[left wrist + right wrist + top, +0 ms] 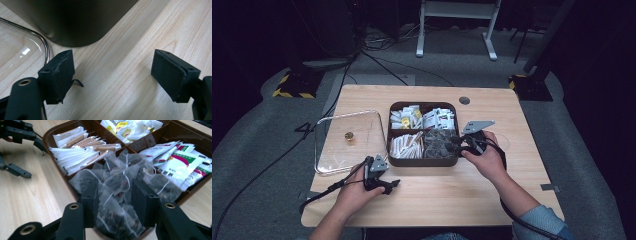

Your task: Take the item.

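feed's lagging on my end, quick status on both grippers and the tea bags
Left gripper open, nothing between the jaws, over bare table by the clear lid. Right gripper shut on a tea bag in the brown tray. Nothing in the way.

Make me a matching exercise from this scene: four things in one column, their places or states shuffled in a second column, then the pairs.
1. left gripper
2. right gripper
3. clear lid
4. paper sticks

A. lies flat on the table, left of the brown tray
B. near-left compartment of the tray
C. jaws open over bare wood
D. jaws closed on a mesh tea bag

Pairs: 1-C, 2-D, 3-A, 4-B
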{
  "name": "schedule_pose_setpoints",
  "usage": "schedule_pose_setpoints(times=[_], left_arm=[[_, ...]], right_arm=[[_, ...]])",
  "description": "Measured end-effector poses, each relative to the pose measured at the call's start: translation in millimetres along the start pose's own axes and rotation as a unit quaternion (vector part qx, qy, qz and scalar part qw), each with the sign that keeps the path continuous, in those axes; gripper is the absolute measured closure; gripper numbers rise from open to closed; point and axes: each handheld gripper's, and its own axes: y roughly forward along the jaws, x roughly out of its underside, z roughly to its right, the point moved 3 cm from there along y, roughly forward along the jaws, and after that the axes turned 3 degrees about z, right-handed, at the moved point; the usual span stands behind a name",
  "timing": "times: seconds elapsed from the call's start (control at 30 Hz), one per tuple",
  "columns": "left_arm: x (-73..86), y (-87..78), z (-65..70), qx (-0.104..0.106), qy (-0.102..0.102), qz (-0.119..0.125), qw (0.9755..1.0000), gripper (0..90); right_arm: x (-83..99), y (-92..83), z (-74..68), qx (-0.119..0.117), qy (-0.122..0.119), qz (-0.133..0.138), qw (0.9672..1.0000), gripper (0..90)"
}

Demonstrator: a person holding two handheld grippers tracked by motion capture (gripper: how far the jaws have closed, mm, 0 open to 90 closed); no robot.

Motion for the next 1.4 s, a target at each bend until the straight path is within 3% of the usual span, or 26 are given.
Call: schedule_pose_setpoints(times=[0.43,0.63,0.77,0.9,1.0,1.4], left_arm=[[0.0,0.0,0.0,0.0,0.0,0.0,1.0,19.4],[0.0,0.0,0.0,0.0,0.0,0.0,1.0,19.4],[0.1,-0.1,0.2,0.0,-0.002,-0.001,1.0,19.4],[0.0,0.0,-0.1,0.0,0.0,0.0,1.0,19.4],[0.0,0.0,0.0,0.0,0.0,0.0,1.0,19.4],[0.0,0.0,0.0,0.0,0.0,0.0,1.0,19.4]], right_arm=[[-14.1,41.5,12.0,0.018,-0.015,-0.032,0.9992,58.7],[-11.0,54.7,14.4,0.012,-0.005,-0.045,0.9989,56.8],[-9.5,58.6,15.3,0.005,0.007,-0.046,0.9989,55.0],[-6.0,64.0,15.0,0.0,0.02,-0.064,0.9978,52.5],[-5.3,67.0,13.9,0.0,0.018,-0.067,0.9976,53.4],[-7.2,64.9,12.3,0.01,0.009,-0.077,0.9969,66.5]])
